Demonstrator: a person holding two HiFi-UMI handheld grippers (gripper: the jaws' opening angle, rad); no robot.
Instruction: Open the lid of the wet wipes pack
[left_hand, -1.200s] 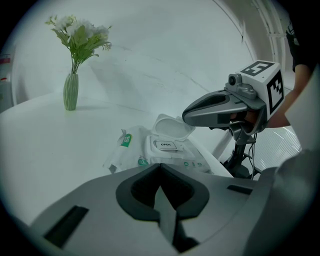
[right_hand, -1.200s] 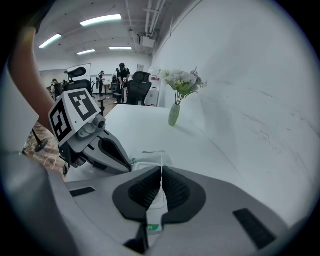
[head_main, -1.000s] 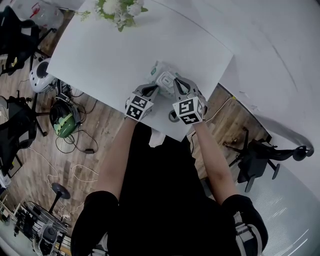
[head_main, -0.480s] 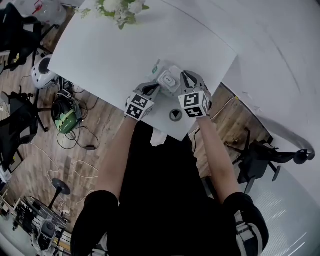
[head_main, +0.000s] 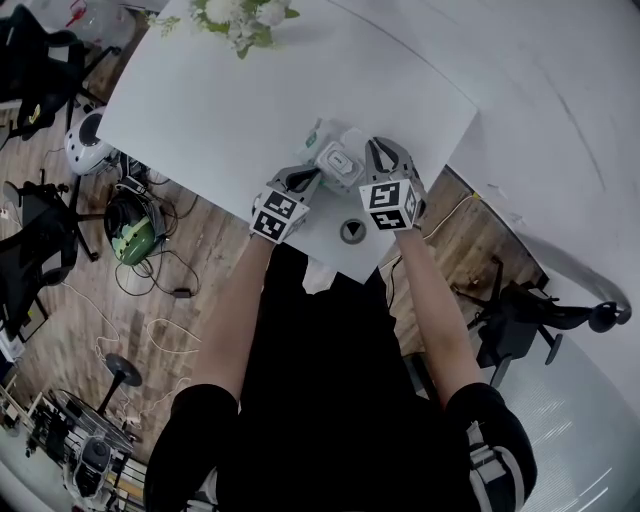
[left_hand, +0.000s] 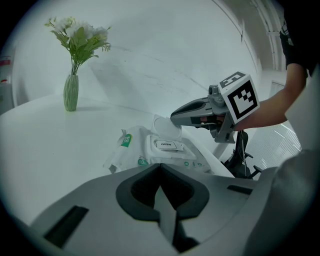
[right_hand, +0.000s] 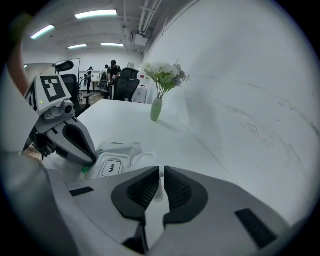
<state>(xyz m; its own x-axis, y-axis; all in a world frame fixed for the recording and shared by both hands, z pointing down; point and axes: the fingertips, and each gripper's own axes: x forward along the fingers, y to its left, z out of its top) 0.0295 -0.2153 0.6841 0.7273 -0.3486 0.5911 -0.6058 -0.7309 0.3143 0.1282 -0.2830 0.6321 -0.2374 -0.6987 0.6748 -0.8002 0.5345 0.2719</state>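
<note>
The white wet wipes pack (head_main: 335, 157) lies near the front edge of the white table (head_main: 220, 110). Its round translucent lid (left_hand: 163, 127) stands flipped up beside the "OPEN" label (left_hand: 167, 145). My right gripper (head_main: 378, 148) is at the pack's right side with its tips by the raised lid (right_hand: 145, 160). Its jaws (right_hand: 161, 171) are opening, with a narrow gap and no pad pressing on the lid. My left gripper (head_main: 308, 177) is shut, and its tip (right_hand: 90, 159) rests on the pack's (right_hand: 117, 150) left end. In the left gripper view the right gripper (left_hand: 174, 117) hovers just over the lid.
A green vase of flowers (head_main: 235, 20) stands at the table's far side, well away from the pack. A round cable hole (head_main: 352, 231) sits in the table near the front edge. A white wall (right_hand: 240, 100) runs along the right. Chairs and cables cover the floor at the left.
My right gripper has drawn a little to the right, off the pack's top, and the lid now stands open. The left gripper has kept still.
</note>
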